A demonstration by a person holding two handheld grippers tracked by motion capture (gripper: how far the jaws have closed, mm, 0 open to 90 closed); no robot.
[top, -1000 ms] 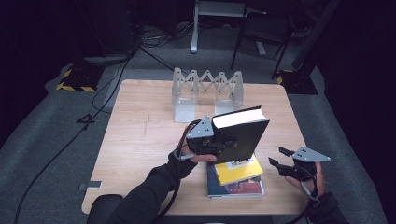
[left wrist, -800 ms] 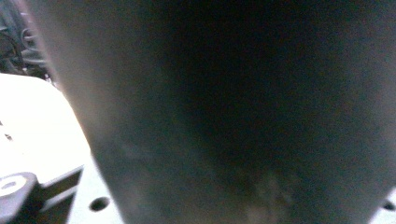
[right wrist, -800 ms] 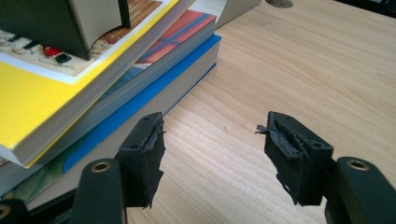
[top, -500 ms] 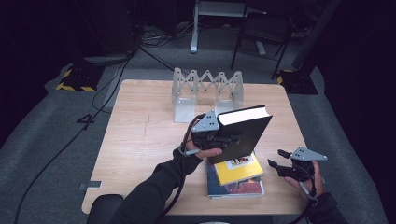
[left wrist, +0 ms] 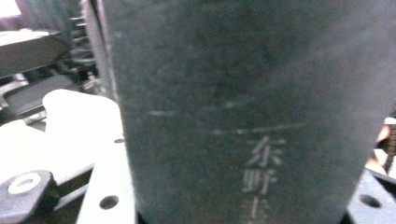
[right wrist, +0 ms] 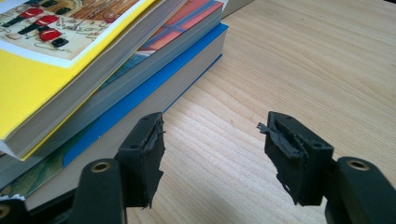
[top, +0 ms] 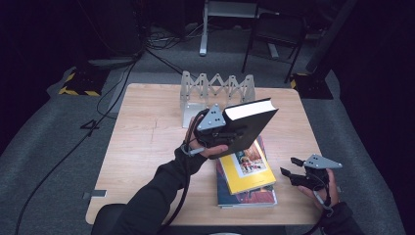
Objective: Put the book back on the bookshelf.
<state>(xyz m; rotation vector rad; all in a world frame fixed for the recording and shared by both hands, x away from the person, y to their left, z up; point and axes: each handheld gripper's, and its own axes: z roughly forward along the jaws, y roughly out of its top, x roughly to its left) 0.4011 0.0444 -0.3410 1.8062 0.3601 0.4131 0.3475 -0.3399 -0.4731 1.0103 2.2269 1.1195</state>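
A thick black book (top: 252,120) with white page edges hangs tilted above the table, and my left gripper (top: 229,136) is shut on its spine end. Its jaws have just been closing on the book. In the left gripper view the dark cover (left wrist: 233,116) with pale printed characters sits right before the camera. Below lies a stack: a yellow book (top: 244,169) on top of a blue-edged book (top: 247,198). My right gripper (top: 289,172) rests open just right of the stack, with bare wood between its jaws (right wrist: 212,149) and the yellow book (right wrist: 56,70) at its left.
A grey accordion-style metal rack (top: 215,90) stands at the back middle of the wooden table (top: 147,147). Chair and stand legs and cables lie on the dark floor beyond the far edge.
My left gripper has lifted the black book higher above the stack and tilted it a little more. The right gripper has kept still.
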